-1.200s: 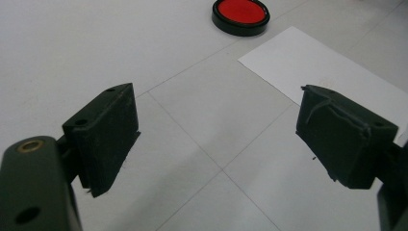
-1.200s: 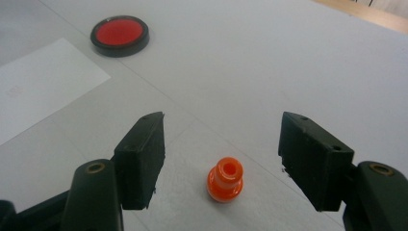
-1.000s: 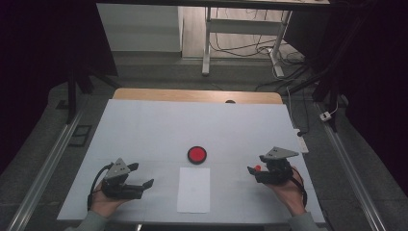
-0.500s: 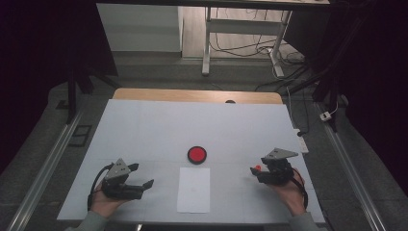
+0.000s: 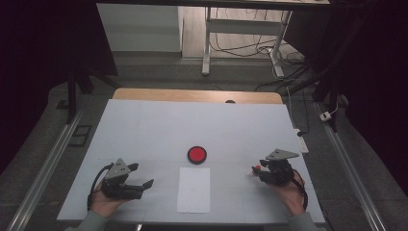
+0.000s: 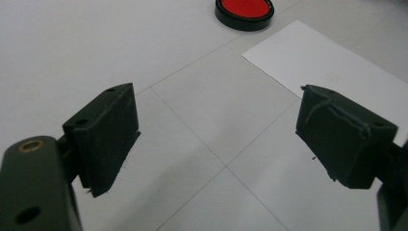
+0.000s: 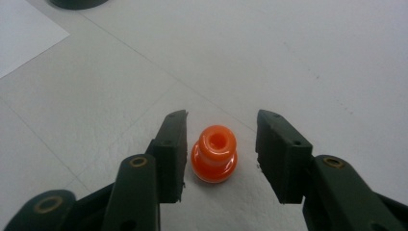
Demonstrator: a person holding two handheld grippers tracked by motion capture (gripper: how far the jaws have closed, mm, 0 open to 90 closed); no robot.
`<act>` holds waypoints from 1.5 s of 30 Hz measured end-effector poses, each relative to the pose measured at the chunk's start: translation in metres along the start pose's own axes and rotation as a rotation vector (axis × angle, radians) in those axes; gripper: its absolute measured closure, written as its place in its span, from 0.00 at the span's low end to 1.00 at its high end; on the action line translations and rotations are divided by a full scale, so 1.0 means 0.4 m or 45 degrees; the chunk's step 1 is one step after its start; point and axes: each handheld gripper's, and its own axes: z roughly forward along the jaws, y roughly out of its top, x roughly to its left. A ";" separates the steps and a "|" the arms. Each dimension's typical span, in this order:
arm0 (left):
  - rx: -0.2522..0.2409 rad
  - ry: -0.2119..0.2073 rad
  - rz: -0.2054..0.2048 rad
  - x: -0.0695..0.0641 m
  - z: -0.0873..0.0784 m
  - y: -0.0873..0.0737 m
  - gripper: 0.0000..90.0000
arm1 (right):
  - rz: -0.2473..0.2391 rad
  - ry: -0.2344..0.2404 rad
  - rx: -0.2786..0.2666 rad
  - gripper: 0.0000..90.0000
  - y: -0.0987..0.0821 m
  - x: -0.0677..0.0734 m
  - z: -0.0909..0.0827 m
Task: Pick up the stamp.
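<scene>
One small orange stamp (image 7: 214,154) stands upright on the white table (image 5: 144,125), between the two jaws of the right gripper (image 7: 221,144). The jaws have just been closing around it, but a gap shows on each side of the stamp, so the pads do not press on it and the gripper is not gripping. In the high view the right gripper (image 5: 260,169) sits near the right edge of the table, with the stamp (image 5: 258,167) a small red-orange spot at its tip.

The left gripper (image 6: 219,137) holds its two jaws wide apart with nothing between them, over bare table. In the high view the left gripper (image 5: 144,183) rests near the table's front left, held in one hand (image 5: 103,202).

One sheet of white paper (image 5: 194,189) lies flat between the two grippers, near the front edge. One round red ink pad (image 5: 197,154) with a black rim sits just beyond the paper's far edge, apart from it.
</scene>
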 end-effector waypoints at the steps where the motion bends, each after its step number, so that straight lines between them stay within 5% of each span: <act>1: 0.000 0.000 0.000 0.000 0.000 0.000 0.16 | 0.000 0.003 -0.002 0.64 0.000 0.000 0.001; 10: 0.001 0.002 0.002 0.000 0.000 -0.001 0.16 | -0.014 0.005 0.012 0.77 -0.001 0.004 0.007; 26: -0.001 0.005 0.001 0.000 -0.001 -0.002 0.16 | -0.025 0.002 0.004 0.81 -0.004 0.005 0.004; 45: -0.003 0.011 -0.002 0.001 0.001 -0.001 0.17 | 0.005 0.035 -0.147 0.82 0.009 0.006 -0.030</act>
